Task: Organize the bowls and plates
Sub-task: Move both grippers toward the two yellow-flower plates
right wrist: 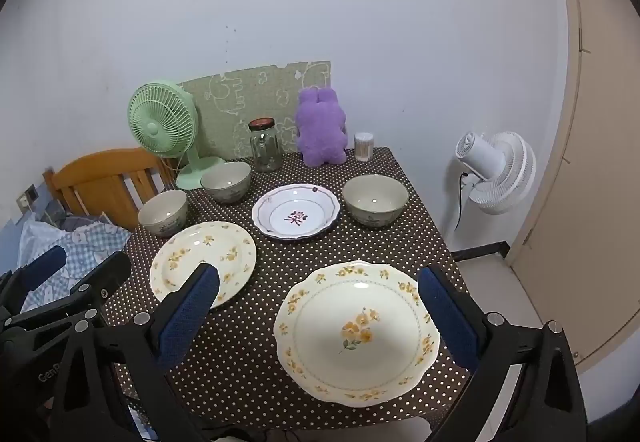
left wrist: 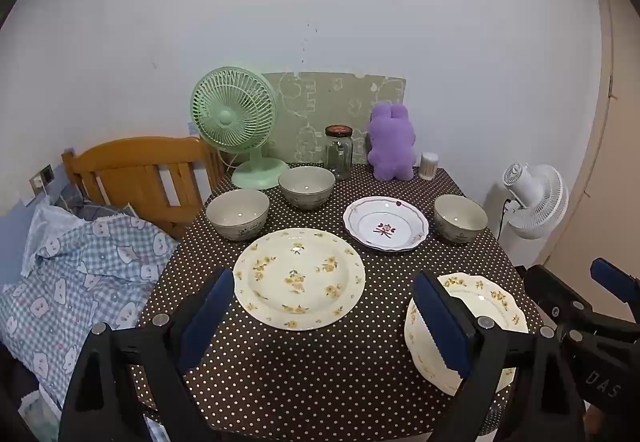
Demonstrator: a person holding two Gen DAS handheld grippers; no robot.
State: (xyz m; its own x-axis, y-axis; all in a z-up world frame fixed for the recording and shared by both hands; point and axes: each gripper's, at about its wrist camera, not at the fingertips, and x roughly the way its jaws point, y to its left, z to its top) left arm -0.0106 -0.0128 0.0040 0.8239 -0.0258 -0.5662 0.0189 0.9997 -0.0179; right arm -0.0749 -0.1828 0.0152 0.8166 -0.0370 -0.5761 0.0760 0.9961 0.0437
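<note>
Scalloped plate (right wrist: 356, 334) nearest on dotted tablecloth (right wrist: 248, 362); white wall (right wrist: 320, 2) behind

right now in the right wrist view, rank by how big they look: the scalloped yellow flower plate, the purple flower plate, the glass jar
1. scalloped yellow flower plate, though nearest the camera
2. purple flower plate
3. glass jar

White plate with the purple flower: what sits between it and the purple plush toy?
Nothing. Between the white plate and the plush toy only bare polka-dot tablecloth shows, clearest in the right wrist view.
</note>
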